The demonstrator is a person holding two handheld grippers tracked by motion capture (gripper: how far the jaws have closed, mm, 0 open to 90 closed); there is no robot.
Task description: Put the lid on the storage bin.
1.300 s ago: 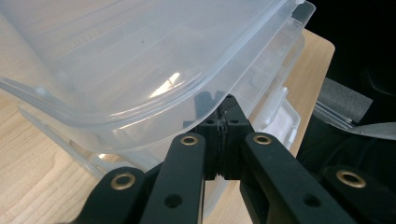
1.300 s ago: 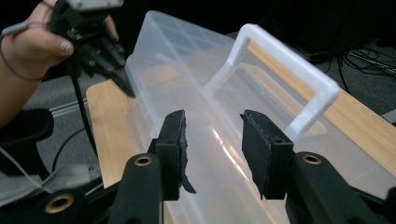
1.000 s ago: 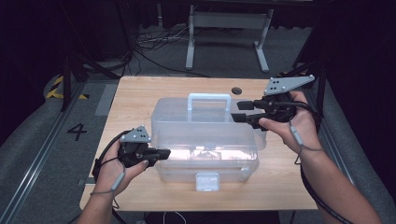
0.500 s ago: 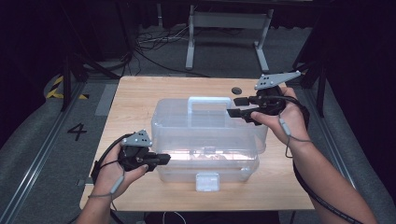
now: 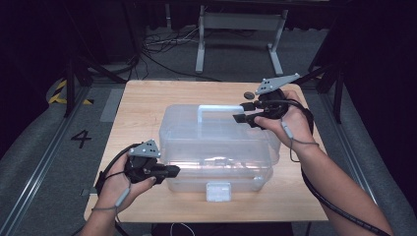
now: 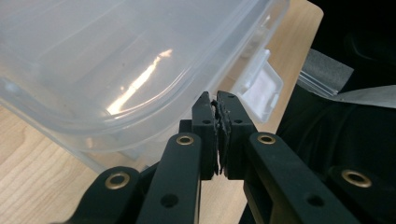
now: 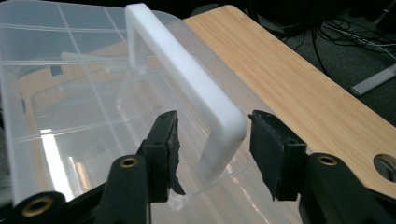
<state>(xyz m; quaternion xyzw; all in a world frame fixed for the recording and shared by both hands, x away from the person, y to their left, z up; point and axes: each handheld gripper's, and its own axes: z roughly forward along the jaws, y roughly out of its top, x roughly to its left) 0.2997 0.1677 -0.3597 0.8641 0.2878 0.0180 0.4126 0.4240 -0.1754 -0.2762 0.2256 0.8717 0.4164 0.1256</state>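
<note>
A clear plastic storage box [image 5: 216, 147] stands in the middle of the wooden table [image 5: 147, 103], with a white handle [image 5: 215, 110] on its lid and a latch [image 5: 219, 191] at the front. My right gripper [image 5: 240, 112] is at the handle's right end. In the right gripper view its jaws stand either side of the handle [image 7: 187, 79], open and apart from it, and the right gripper [image 7: 215, 119] has just been closing. My left gripper [image 5: 173, 170] is shut on nothing at the box's front left corner. Its tips [image 6: 217, 98] lie right by the lid rim [image 6: 154, 116].
A small dark round hole [image 5: 249, 94] is in the tabletop behind the right gripper. A metal stand [image 5: 241, 29] and loose cables [image 5: 162, 49] lie on the floor beyond the table. A painted numeral [image 5: 81, 138] marks the floor at the left.
My right gripper has moved left and down to the handle's right end, so the handle now sits between its jaws. The left gripper has stayed in place, shut.
</note>
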